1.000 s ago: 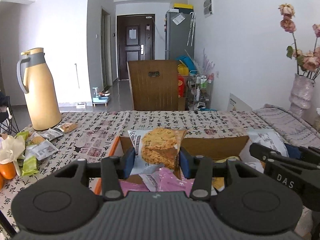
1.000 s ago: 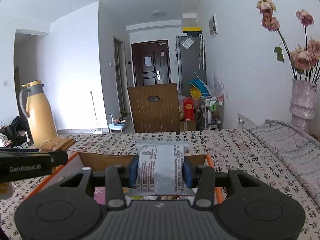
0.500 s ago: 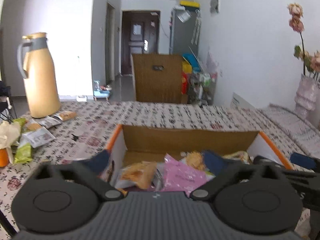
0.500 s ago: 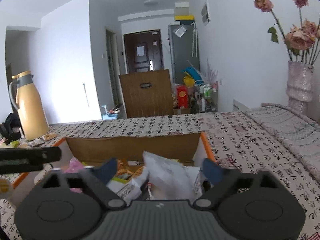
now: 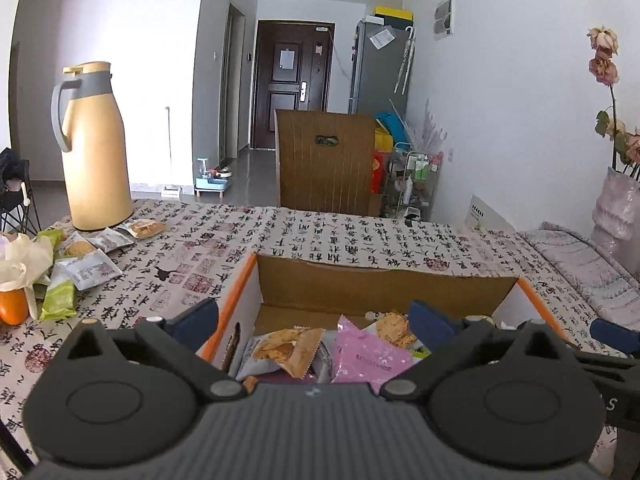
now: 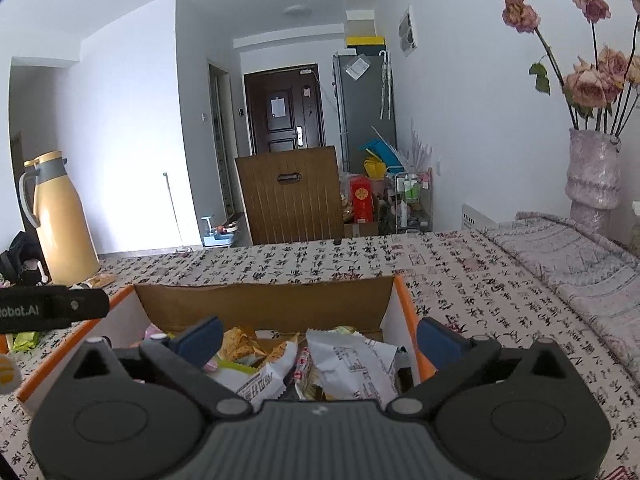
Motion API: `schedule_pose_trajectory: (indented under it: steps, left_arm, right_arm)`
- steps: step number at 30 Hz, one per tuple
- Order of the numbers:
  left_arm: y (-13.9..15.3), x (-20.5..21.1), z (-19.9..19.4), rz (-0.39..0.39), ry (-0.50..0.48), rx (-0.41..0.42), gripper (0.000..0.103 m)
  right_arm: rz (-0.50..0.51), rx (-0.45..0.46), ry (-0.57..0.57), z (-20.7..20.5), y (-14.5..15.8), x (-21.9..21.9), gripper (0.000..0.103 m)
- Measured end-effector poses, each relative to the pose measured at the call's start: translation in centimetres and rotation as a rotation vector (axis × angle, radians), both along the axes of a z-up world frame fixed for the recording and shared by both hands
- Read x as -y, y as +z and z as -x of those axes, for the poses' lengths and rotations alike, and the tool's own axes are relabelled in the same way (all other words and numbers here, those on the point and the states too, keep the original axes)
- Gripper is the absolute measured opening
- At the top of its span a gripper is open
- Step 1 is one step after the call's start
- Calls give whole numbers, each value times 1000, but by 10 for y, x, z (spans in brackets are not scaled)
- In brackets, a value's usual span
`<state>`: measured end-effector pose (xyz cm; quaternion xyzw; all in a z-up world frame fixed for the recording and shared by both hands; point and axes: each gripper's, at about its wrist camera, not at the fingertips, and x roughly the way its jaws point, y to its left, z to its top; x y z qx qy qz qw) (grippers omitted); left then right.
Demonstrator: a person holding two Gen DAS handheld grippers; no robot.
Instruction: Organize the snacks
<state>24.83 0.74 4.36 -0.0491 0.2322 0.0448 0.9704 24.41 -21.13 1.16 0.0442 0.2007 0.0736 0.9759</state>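
Observation:
A cardboard box (image 5: 380, 288) with an orange rim stands on the printed tablecloth, holding several snack packets. My left gripper (image 5: 312, 320) hangs open over its left half; a cookie packet (image 5: 288, 350) and a pink packet (image 5: 370, 356) lie loose below, touching neither pad. My right gripper (image 6: 320, 338) is over the box's (image 6: 260, 304) right half, its jaws opening wide. A white printed packet (image 6: 352, 368) lies in the box under them, free of the pads. More loose snack packets (image 5: 86, 268) lie on the table at the left.
A tall yellow thermos jug (image 5: 96, 152) stands at the table's far left, with an orange (image 5: 12, 308) and crumpled paper near the left edge. A vase of dried roses (image 6: 592, 176) stands at the right on a folded cloth. A wooden chair (image 5: 324, 160) is behind the table.
Both grippers let go: the left dropped the cookie packet and the right dropped the white printed packet into the box. Both sets of jaws spread wide.

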Motion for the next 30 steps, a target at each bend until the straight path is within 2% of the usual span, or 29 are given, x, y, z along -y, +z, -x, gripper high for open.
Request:
schedule_pose_trajectory:
  steps: [10,18,30]
  left_arm:
    - [19,1,46,-21,-13,36,103]
    - [26,-1,97,-11,-37,43,103]
    - [10,1,168,-24,-89,0,103]
  right_arm:
    - [8,29,7,43,17,4,103]
    - [28,52,18,95,24,13,103]
    - [22,13,33,170,12,30,103]
